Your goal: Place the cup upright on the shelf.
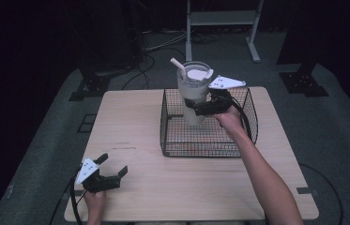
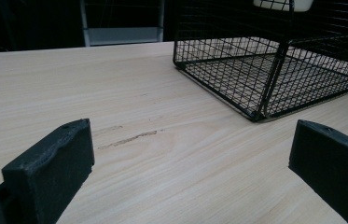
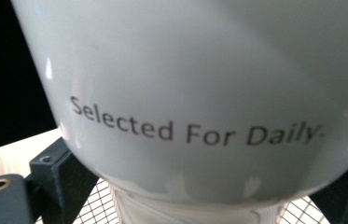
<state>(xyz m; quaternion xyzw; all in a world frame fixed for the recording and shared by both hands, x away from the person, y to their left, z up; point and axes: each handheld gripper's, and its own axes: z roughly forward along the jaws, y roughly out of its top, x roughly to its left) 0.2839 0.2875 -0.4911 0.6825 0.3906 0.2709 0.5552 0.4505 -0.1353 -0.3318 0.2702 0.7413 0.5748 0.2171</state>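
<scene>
A tall white tumbler (image 1: 194, 91) with a lid and a straw hangs over the black wire basket (image 1: 172, 140), its base above the basket floor. My right gripper (image 1: 200, 108) is shut on the tumbler at mid-height, coming from the right. In the right gripper view the tumbler (image 3: 199, 93) looms close, printed "Selected For Daily", with the jaws on either side of its lower body. My left gripper (image 1: 110, 168) rests open near the table's front left corner. In the left gripper view its fingers (image 2: 50, 163) stand wide apart over bare wood, with the basket (image 2: 265, 79) ahead.
The light wooden table (image 1: 135, 126) stands on grey carpet. A metal frame stand (image 1: 222, 18) and cables lie on the floor beyond the far edge. A faint scratch marks the wood (image 2: 129, 138) ahead of the left gripper.
</scene>
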